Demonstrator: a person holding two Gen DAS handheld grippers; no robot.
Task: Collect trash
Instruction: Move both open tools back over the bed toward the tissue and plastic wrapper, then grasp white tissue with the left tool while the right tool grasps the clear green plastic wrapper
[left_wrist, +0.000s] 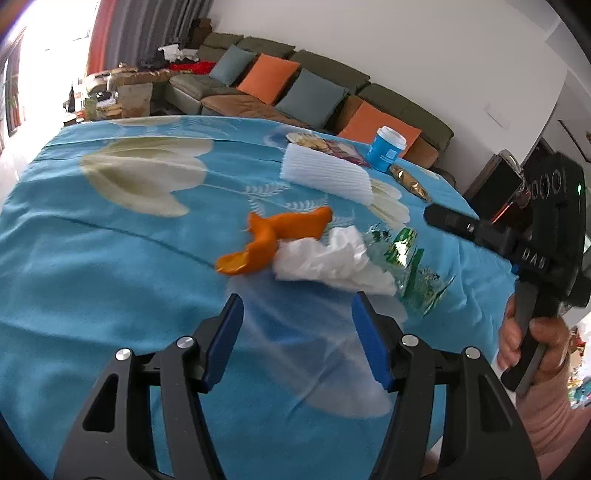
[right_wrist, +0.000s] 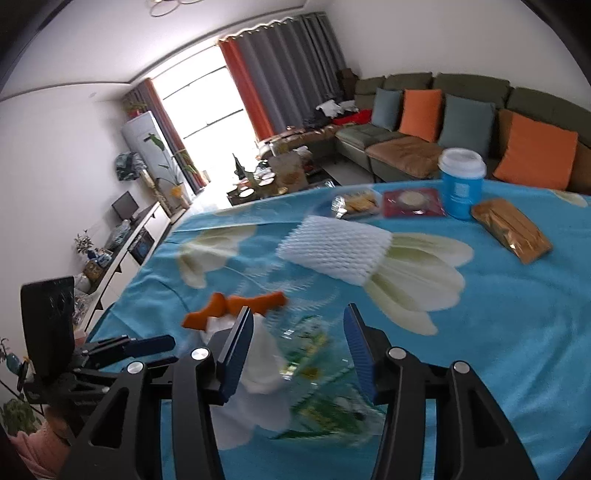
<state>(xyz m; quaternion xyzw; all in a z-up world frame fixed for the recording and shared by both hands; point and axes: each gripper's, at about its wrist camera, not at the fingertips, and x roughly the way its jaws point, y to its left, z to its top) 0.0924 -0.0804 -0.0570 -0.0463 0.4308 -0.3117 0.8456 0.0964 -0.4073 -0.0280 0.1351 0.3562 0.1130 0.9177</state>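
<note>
On the blue flowered tablecloth (left_wrist: 92, 258) lie an orange peel (left_wrist: 273, 236), a crumpled white tissue (left_wrist: 332, 262) and a clear plastic wrapper with green print (left_wrist: 413, 269), close together. My left gripper (left_wrist: 295, 336) is open and empty, just short of the tissue. My right gripper (right_wrist: 299, 350) is open, its blue pads on either side of the wrapper (right_wrist: 317, 369) and tissue (right_wrist: 262, 365), with the peel (right_wrist: 236, 306) just beyond. The right gripper also shows at the right of the left wrist view (left_wrist: 432, 214).
Further back lie a white foam net sleeve (right_wrist: 332, 247), a blue cup with a white lid (right_wrist: 461, 181), a golden snack packet (right_wrist: 513, 229), a red packet (right_wrist: 413, 203) and a clear biscuit tray (right_wrist: 358, 203). A sofa with cushions (right_wrist: 421, 110) stands behind the table.
</note>
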